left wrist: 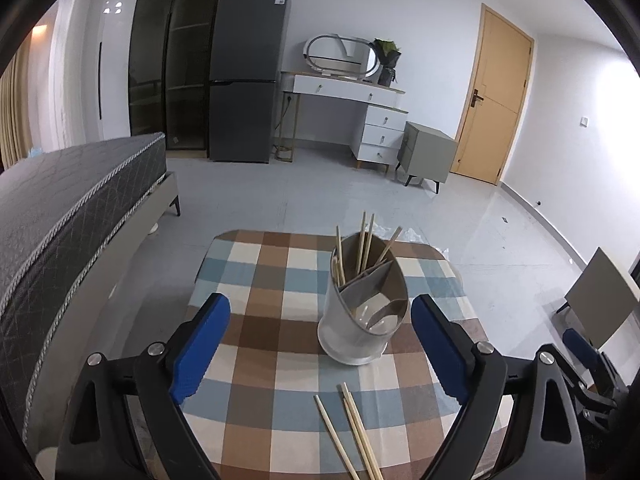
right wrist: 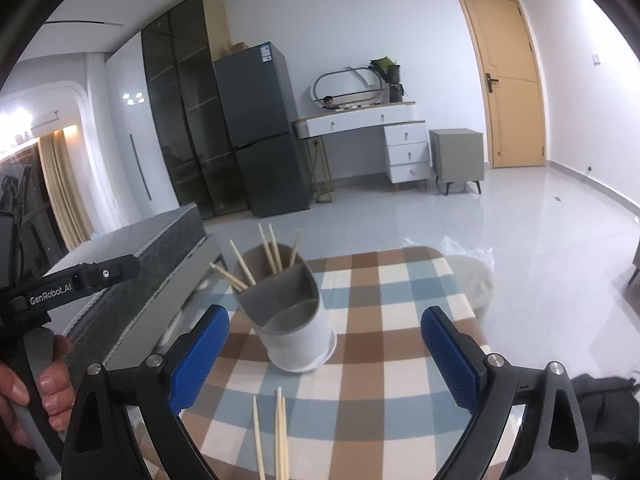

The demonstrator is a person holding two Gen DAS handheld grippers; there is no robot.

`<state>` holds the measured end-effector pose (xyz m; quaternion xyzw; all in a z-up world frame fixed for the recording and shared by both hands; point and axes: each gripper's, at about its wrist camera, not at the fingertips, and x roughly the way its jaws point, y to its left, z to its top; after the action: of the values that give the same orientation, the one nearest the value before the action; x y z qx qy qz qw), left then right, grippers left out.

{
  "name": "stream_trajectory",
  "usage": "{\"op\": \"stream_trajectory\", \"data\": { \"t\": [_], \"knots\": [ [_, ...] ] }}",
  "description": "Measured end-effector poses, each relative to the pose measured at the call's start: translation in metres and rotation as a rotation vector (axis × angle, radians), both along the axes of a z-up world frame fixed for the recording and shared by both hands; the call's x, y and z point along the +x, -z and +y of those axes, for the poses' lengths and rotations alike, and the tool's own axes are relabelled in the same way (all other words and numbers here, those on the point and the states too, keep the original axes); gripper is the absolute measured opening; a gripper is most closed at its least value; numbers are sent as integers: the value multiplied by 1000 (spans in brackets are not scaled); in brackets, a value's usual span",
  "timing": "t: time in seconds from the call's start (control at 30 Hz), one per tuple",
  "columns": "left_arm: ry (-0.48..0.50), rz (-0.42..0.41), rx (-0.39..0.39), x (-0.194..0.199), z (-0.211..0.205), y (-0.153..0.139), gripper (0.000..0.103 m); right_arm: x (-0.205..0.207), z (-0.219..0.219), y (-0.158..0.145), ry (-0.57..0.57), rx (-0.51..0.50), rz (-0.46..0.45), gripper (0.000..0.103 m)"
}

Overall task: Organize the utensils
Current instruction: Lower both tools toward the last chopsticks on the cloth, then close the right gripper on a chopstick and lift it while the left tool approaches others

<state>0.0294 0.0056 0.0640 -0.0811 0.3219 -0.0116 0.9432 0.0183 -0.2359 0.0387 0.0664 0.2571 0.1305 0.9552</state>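
A checked cloth in brown, blue and cream covers the tabletop [left wrist: 280,280]. To the left stands a bed [left wrist: 72,208] with a dark grey quilted mattress on a pale frame with dark legs. Against the far wall a tall dark grey fridge [left wrist: 246,76] stands beside a dark glass-fronted cabinet [left wrist: 172,60]. Right of the fridge is a white dressing table [left wrist: 360,100] with drawers, carrying an oval mirror [left wrist: 340,56] and a dark wrapped plant [left wrist: 387,60]. Just beside it sits a small grey nightstand [left wrist: 428,152] on dark legs, near a closed wooden door [left wrist: 496,100]. The floor [left wrist: 320,192] is pale grey tile. Beige curtains [right wrist: 60,184] hang at the far left.
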Motion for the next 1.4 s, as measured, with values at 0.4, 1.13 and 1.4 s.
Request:
{"op": "stream_trajectory", "data": {
  "t": [0.4, 1.13, 1.4],
  "knots": [
    [-20, 56, -39, -5, 4, 50, 89, 0, 17, 37, -144, 19, 99, 97],
    [-254, 415, -197, 36, 73, 118, 89, 62, 80, 126, -243, -132, 483, 71],
    [-342, 520, -273, 41, 98, 137, 89, 106, 124, 158, -351, -279, 618, 60]
  ]
}}
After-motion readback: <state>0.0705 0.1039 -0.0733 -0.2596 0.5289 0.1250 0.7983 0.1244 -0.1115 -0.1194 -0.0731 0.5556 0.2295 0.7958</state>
